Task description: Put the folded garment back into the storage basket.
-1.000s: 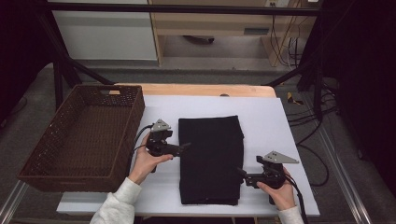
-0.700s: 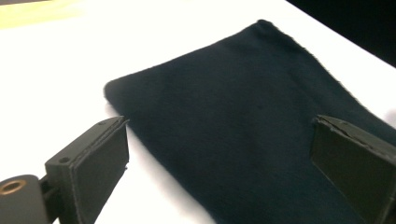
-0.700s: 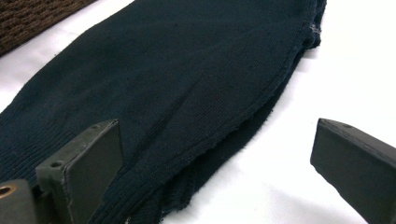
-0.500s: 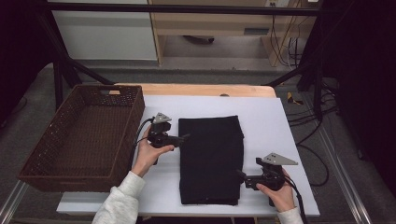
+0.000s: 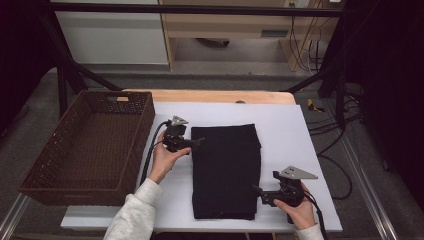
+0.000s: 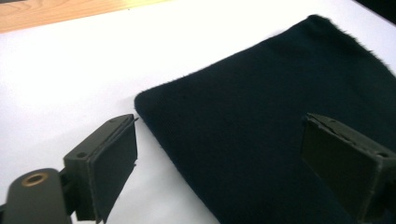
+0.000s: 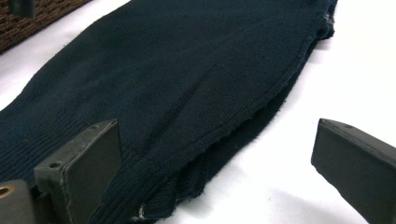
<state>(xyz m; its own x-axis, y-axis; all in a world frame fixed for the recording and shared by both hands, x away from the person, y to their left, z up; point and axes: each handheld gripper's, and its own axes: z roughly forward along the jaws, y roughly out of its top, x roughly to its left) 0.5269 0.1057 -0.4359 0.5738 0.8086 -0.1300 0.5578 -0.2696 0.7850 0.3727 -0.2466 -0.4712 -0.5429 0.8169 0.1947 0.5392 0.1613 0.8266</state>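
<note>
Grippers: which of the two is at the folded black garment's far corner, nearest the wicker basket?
The left gripper, at the garment's far-left corner beside the basket; the right gripper sits at its near-right edge.

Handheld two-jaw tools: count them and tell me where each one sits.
2. The left tool is at the far left corner of the folded black knit garment; the right tool is at its near right edge.

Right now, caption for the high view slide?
Two hand-held grippers flank a folded black garment on a white table, wicker basket at left.
</note>
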